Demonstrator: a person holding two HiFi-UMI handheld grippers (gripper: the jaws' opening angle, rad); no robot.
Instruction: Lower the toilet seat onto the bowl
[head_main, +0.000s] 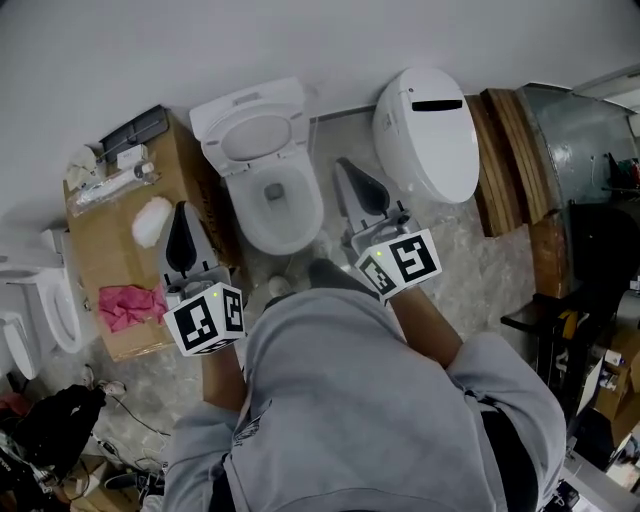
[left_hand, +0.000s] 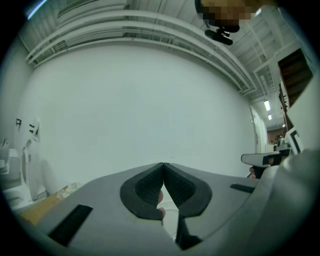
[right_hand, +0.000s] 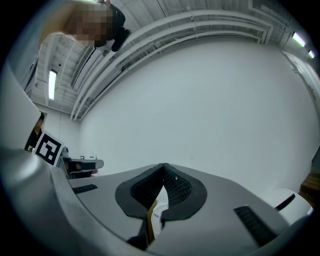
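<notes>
The toilet seat (head_main: 258, 137) stands raised, leaning back toward the tank (head_main: 247, 103), with the bowl (head_main: 282, 205) open below it. This toilet stands on the floor (head_main: 480, 265) against the white wall (head_main: 300, 40).

Both hand-held grippers hang in front of the bowl and touch nothing. The left hand-held gripper (head_main: 182, 215) is near the bowl's left side, with its jaws pressed together and nothing between them. The right hand-held gripper (head_main: 345, 170) is just off the bowl's right side, also closed and empty. In both gripper views the jaw tips meet and point at the bare wall. The person's forearms reach forward from grey sleeves (head_main: 440, 345), one on each side of the bowl.

Three toilets are in view. The second toilet (head_main: 430, 130), on the right, has its lid down, and the third toilet (head_main: 55, 305) is at the left edge. One cardboard box (head_main: 110, 240) sits left of the bowl with one pink cloth (head_main: 124, 305) on it.
</notes>
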